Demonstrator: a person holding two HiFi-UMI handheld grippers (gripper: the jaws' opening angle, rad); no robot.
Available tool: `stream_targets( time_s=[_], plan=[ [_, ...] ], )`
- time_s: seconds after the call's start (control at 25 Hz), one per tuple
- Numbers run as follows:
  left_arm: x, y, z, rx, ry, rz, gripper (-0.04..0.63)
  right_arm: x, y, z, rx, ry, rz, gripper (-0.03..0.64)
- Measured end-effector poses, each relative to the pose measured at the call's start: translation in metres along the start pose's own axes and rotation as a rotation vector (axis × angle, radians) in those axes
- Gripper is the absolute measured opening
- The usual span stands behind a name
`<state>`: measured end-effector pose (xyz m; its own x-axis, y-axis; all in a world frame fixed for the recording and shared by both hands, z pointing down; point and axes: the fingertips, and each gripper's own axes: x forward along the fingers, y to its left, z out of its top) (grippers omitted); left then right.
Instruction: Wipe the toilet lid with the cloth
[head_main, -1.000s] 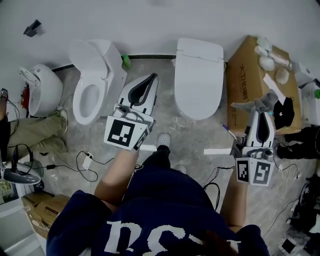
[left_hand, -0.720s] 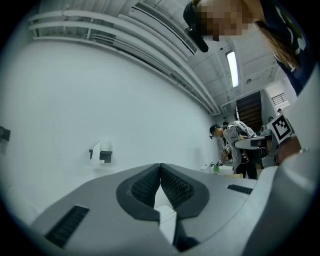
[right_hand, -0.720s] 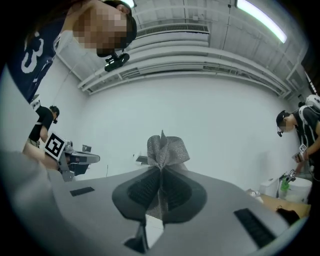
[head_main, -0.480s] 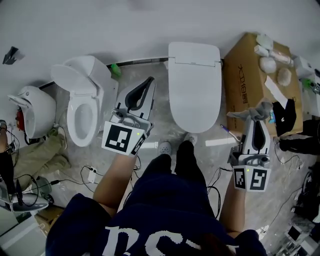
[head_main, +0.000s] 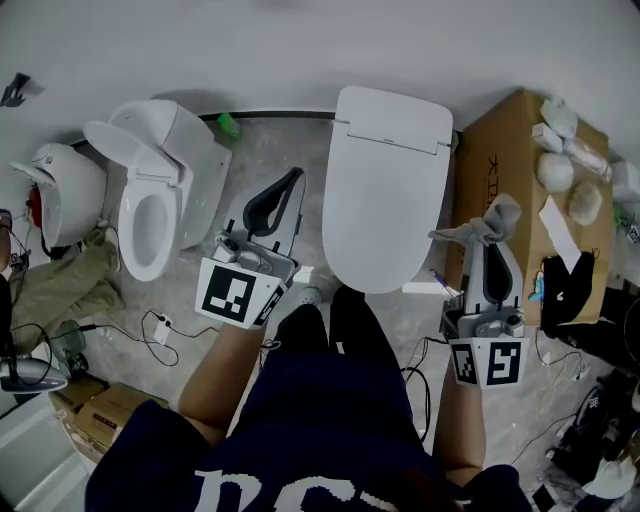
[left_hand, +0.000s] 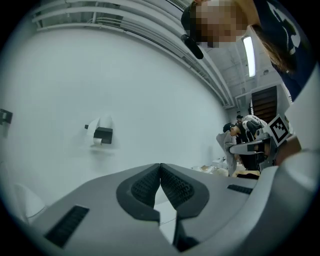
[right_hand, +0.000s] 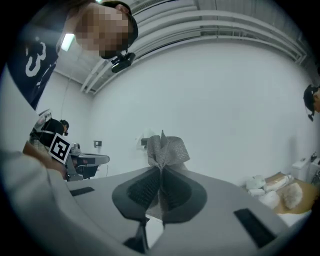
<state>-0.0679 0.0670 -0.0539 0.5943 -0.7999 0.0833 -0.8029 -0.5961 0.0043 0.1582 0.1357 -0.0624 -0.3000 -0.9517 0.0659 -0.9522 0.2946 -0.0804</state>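
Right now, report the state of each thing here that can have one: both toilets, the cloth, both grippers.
White toilet in the middle: lid down, shut.
White toilet on the left: lid raised, bowl open.
Grey mesh cloth: bunched, held off the middle toilet.
Left gripper: jaws together, nothing between them.
Right gripper: shut on the cloth.

Big white letters run across the person's dark blue shirt (head_main: 330, 400), but the bottom edge cuts them off and they cannot be read. In the right gripper view, a white mark like a 3 shows on that shirt. The cardboard box (head_main: 520, 150) has dark print on its side, too small to read. The left hand-held gripper (head_main: 290, 180) and the right hand-held gripper (head_main: 493, 238) carry black and white square patterns, not words.
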Motion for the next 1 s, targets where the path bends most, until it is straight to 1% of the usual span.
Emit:
stream_targets(
  time_s=[0.16,0.32,0.48,0.6,0.8,0.88,1.0],
  plan=[
    [0.030,0.011,-0.030,-0.022,0.032,0.047,0.020,0.036,-0.022,-0.022,0.009,0.042,0.048,0.037],
    [0.056,0.028,-0.058,-0.048,0.056,0.071,0.020,0.068,-0.036,-0.048,0.036,0.081,0.054,0.037],
    [0.082,0.057,-0.089,-0.081,0.068,0.087,0.020,0.102,-0.037,-0.079,0.045,0.125,0.062,0.037],
    [0.104,0.080,-0.117,-0.107,0.073,0.090,0.020,0.128,-0.038,-0.109,0.052,0.155,0.049,0.037],
    [0.130,0.122,-0.159,-0.119,0.089,0.066,0.020,0.173,-0.022,-0.160,0.064,0.199,0.018,0.037],
    [0.139,0.139,-0.177,-0.126,0.093,0.067,0.020,0.197,-0.015,-0.186,0.069,0.228,0.033,0.037],
    [0.153,0.162,-0.208,-0.133,0.101,0.072,0.020,0.235,-0.003,-0.232,0.077,0.286,0.091,0.037]
  ],
)
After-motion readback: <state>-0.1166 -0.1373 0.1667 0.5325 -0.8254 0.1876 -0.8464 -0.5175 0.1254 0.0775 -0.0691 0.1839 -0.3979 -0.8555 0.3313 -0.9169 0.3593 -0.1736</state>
